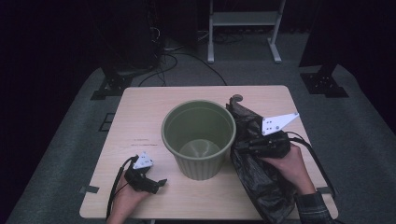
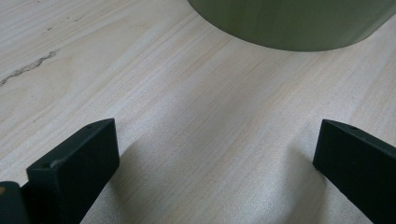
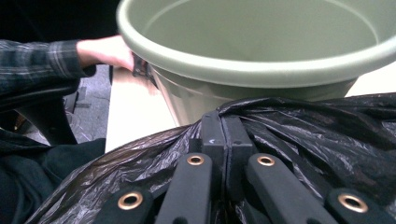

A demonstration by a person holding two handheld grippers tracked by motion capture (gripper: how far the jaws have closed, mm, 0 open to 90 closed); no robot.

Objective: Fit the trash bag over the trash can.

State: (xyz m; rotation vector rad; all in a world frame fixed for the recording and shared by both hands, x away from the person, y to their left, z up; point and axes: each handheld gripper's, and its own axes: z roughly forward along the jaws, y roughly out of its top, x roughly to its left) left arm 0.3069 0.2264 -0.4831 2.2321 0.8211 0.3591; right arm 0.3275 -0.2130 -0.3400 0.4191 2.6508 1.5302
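High view: dim room, light from overhead falls on the table (image 1: 140, 112); the background and both upper corners go near black. Soft, grainy, low contrast. The bin (image 1: 198, 137) throws a short soft shadow at its base. The bag (image 1: 261, 182) reads as a dark mass with a few faint glints.

Left gripper view: brightest frame, even light on the wood, wood grain sharp mid-frame. Broad soft shadows spread beside both jaws. Bin wall at the top edge slightly soft.

Right gripper view: bin rim (image 3: 261, 70) evenly lit, no glare. Bag wrinkles show small specular highlights. Left side murky; sleeve (image 3: 42, 60) and hand (image 3: 105, 51) soft. Jaws at the bottom slightly blurred.
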